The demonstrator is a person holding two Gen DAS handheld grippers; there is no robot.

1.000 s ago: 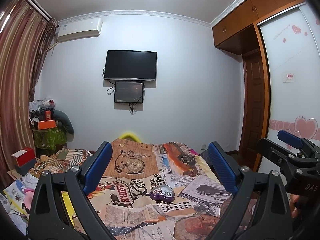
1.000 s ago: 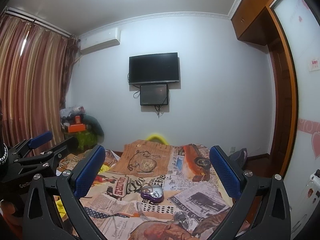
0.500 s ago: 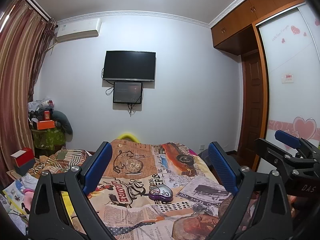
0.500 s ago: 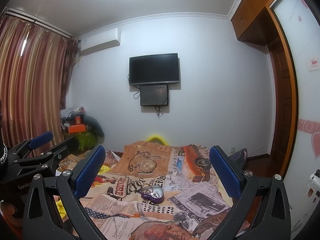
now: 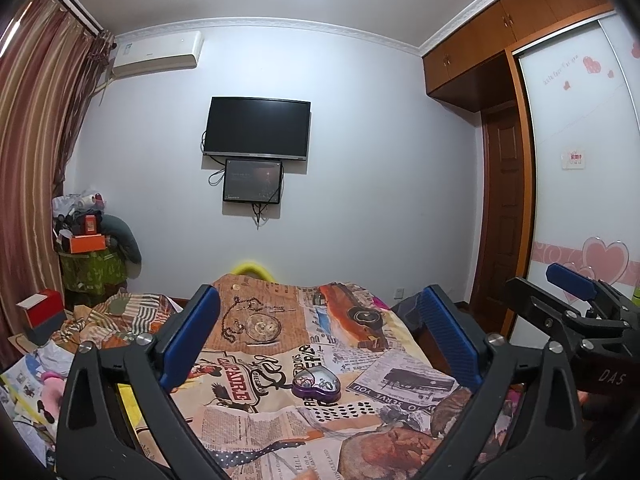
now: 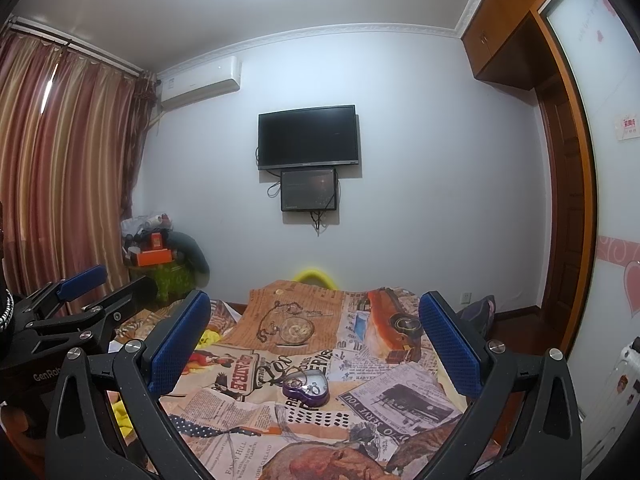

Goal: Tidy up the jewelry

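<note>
Nothing much has moved: both the left gripper and the right gripper hover spread wide and empty, the purple heart box lying ahead, centred between each pair.

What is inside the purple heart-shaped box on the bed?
The purple box lies open-topped on the bedspread; small rings and thin metallic loops show inside. Anything beneath them is hidden, and details are too small.

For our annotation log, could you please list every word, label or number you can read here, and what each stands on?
"DAS": on the right gripper.
"GenRob", cut off: on the left gripper.
"YOU SERVE YOU": on the bedspread.
"FANNY HILL": on the bedspread too.
Wardrobe door script, its small sign, air conditioner label: too small to read.
</note>
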